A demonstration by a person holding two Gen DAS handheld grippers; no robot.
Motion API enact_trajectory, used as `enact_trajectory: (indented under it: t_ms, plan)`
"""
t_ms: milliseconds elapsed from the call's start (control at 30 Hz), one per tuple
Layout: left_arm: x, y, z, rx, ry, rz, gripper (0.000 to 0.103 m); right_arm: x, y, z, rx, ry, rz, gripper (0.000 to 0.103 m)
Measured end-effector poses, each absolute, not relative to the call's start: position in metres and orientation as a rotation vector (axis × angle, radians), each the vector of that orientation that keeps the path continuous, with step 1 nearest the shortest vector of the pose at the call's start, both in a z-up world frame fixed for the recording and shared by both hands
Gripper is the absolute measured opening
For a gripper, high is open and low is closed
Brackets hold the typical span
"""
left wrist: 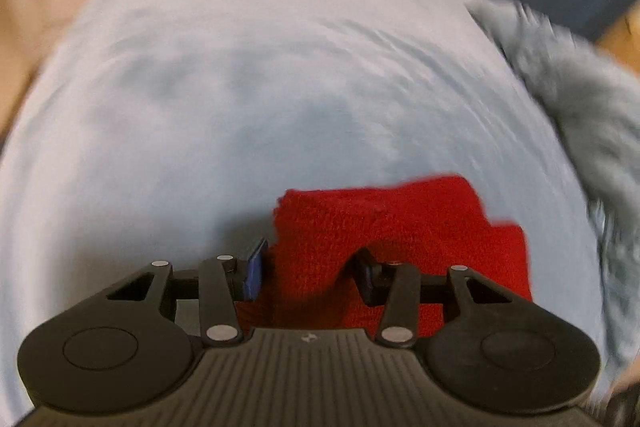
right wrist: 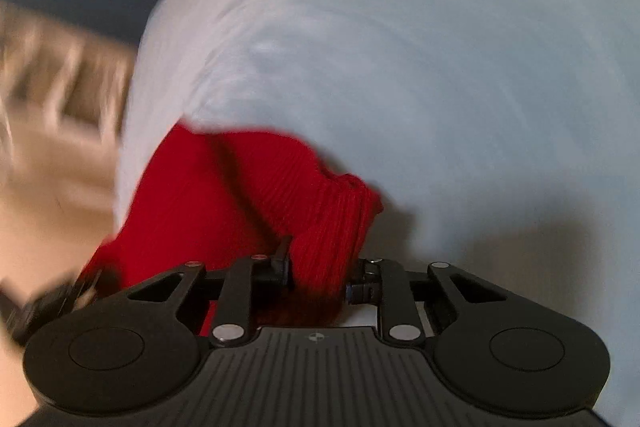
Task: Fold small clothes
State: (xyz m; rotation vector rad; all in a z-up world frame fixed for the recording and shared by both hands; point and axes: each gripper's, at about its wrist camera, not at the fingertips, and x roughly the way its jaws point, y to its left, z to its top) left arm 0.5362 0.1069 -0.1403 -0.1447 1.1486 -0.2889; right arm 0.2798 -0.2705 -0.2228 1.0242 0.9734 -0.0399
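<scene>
Red knit garment [left wrist: 400, 239] on pale blue sheet [left wrist: 240, 87] | left gripper [left wrist: 308, 275] and right gripper [right wrist: 318, 279] each pinch a fold of it | blur, grip depth unclear | risk: shallow pinch slips, fold collapses; grey fluffy cloth [left wrist: 580, 99] nearby may snag

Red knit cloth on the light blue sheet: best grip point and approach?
Take the red knit cloth at its edge corners, one per gripper, coming in low along the light blue sheet. Both the left gripper and right gripper already have bunched fabric between their fingers; its thin, limp edge gathers easily.
</scene>
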Motion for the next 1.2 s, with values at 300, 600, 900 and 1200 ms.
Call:
enact_trajectory:
  t_ms: [300, 600, 900, 1200]
  plan:
    - [0.517, 0.132, -0.137, -0.065, 1.113, -0.124, 0.068, 0.239, -0.239, -0.222, 1.014, 0.863, -0.145, 0.034]
    - [0.476, 0.127, -0.110, -0.220, 1.002, -0.315, 0.088, 0.291, -0.258, -0.164, 0.696, 0.777, -0.053, 0.062]
    - [0.547, 0.100, -0.175, -0.050, 1.106, -0.015, 0.101, 0.450, -0.180, -0.190, 0.265, 0.872, 0.081, 0.034]
    - [0.458, 0.121, -0.114, 0.036, 0.922, -0.029, 0.103, 0.406, -0.202, -0.164, 0.307, 0.857, 0.003, 0.057]
